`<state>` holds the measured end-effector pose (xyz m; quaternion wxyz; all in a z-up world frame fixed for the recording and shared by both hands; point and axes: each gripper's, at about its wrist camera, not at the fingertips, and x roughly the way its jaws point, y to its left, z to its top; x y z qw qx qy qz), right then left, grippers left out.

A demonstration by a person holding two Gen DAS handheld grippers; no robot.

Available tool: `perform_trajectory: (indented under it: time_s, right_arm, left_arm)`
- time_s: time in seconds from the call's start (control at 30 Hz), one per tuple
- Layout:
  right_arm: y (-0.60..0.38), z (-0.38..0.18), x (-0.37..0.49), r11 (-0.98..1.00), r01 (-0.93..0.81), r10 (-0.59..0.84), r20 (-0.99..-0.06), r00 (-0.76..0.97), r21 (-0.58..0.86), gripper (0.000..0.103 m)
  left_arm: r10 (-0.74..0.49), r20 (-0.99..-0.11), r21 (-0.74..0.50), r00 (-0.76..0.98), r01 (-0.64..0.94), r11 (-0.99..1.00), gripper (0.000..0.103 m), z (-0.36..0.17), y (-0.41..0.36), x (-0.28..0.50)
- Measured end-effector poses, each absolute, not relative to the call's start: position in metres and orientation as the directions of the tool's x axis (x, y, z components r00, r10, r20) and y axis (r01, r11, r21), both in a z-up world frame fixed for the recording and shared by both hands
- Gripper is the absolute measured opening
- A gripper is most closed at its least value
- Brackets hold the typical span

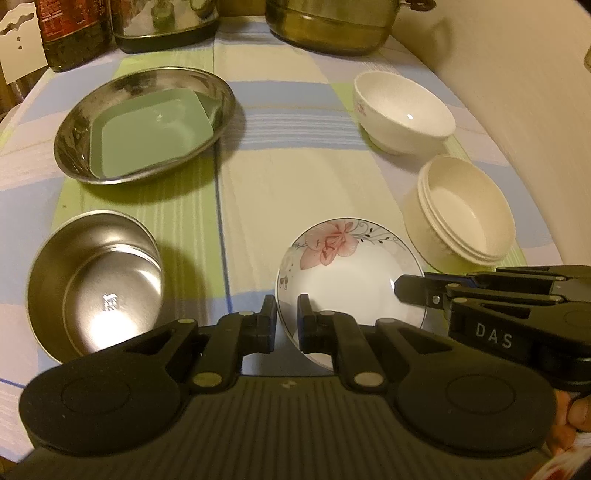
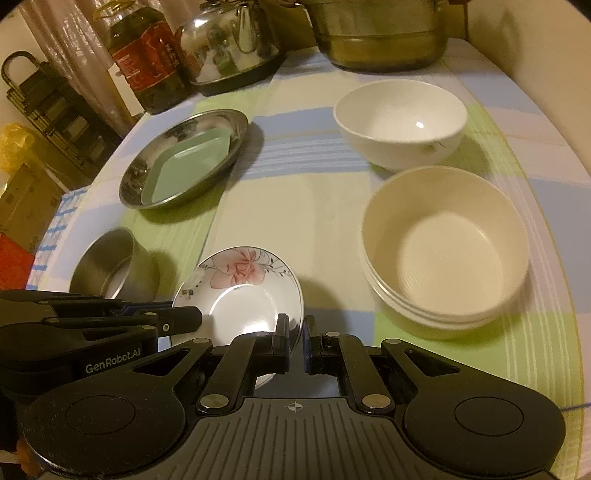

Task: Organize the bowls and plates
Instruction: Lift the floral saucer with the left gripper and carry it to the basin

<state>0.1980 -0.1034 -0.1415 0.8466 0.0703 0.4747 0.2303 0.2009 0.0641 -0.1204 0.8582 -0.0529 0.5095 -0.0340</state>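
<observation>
The left gripper [image 1: 287,317] pinches the near-left rim of the flowered saucer [image 1: 347,273], one finger under the edge and one on the inside. The right gripper [image 2: 295,338] is clenched on the opposite rim of the same saucer. Both grip it together, near the front of the table. "DAS" is printed in white on the side of the right gripper, and "GenRobot.AI" on the side of the left one.

Left of the saucer stands a steel bowl [image 1: 96,280], empty, with a small stamped mark on its bottom that is too small to read. To the right sits a stack of cream bowls [image 2: 443,247], nested, the top one empty.

Farther back on the checked tablecloth [image 1: 295,177], a steel plate [image 1: 144,122] holds a square green dish [image 1: 151,133]. Opposite it is a white bowl [image 2: 400,122], empty, with a small mark on its outside.

At the far edge stand a jar [image 2: 147,59] with a red label whose writing cannot be made out, a shiny kettle [image 2: 229,48], and a large metal pot [image 2: 380,33].
</observation>
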Motion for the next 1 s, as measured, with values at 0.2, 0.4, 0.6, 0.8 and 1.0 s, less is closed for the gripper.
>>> perform_trajectory:
  time_s: [0.2,0.4,0.6,0.8,1.0]
  right_arm:
    - [-0.093,-0.135,0.212,0.879,-0.334,0.467,-0.760,0.451,0.341,0.007]
    - [-0.081,-0.127,0.228,0.877,-0.342,0.471,-0.751,0.463,0.339,0.007]
    - [-0.065,-0.119,0.249,0.874,-0.353,0.474,-0.744,0.472,0.333,0.007]
    - [-0.043,-0.112,0.271,0.866,-0.376,0.485,-0.737,0.471,0.329,0.007]
    - [-0.014,-0.110,0.296,0.852,-0.407,0.503,-0.730,0.463,0.329,0.007]
  left_arm:
    - [-0.110,-0.862,-0.129,0.494,-0.005,0.992,0.010,-0.115,0.077,0.215]
    - [-0.108,-0.852,-0.131,0.512,-0.008,0.991,0.010,-0.109,0.091,0.231]
    - [-0.106,-0.844,-0.137,0.525,-0.021,0.990,0.010,-0.104,0.109,0.248]
    - [-0.091,-0.839,-0.139,0.536,-0.050,0.989,0.010,-0.100,0.133,0.264]
    - [-0.066,-0.840,-0.134,0.539,-0.088,0.987,0.010,-0.099,0.161,0.279]
